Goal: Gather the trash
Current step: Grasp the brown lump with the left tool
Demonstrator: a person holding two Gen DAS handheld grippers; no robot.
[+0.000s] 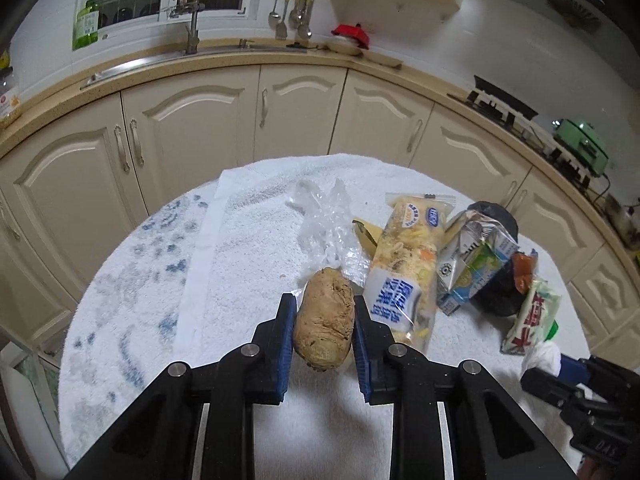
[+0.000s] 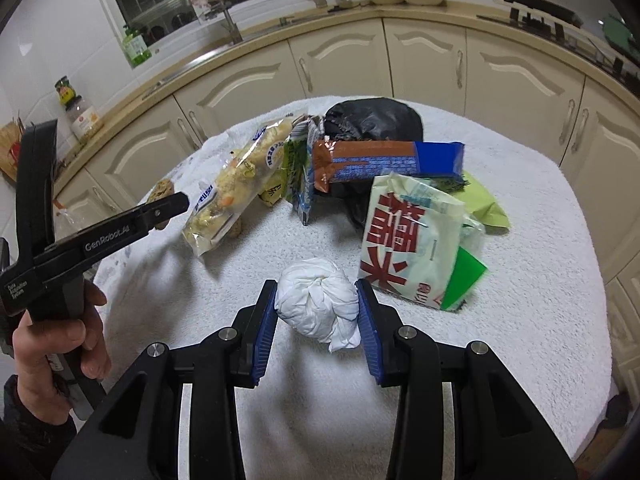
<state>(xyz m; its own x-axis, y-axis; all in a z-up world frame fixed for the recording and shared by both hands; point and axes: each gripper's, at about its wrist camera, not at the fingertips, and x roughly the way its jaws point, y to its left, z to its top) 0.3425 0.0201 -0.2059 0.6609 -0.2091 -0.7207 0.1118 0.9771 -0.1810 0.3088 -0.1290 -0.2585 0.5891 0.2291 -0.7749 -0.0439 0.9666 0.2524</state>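
Observation:
My left gripper (image 1: 322, 320) is shut on a brown, lumpy piece of food waste (image 1: 325, 316), which sits between its blue pads above the white towel-covered round table (image 1: 240, 264). My right gripper (image 2: 318, 308) is shut on a crumpled white tissue ball (image 2: 318, 306) close above the table (image 2: 520, 280). Further trash lies in a pile: a yellow snack bag (image 1: 404, 264) (image 2: 236, 184), a milk carton (image 1: 472, 264) (image 2: 302, 172), a brown and blue wrapper (image 2: 384, 158), a white bag with red characters (image 2: 412, 240) (image 1: 530, 320), and a black bag (image 2: 372, 120).
A clear plastic wrap (image 1: 326, 220) and a banana peel (image 1: 366, 232) lie behind the food waste. Cream kitchen cabinets (image 1: 192, 128) curve around behind the table, with a sink (image 1: 192, 36) and a stove (image 1: 504, 104) on the counter. The left gripper's body shows in the right wrist view (image 2: 100, 236).

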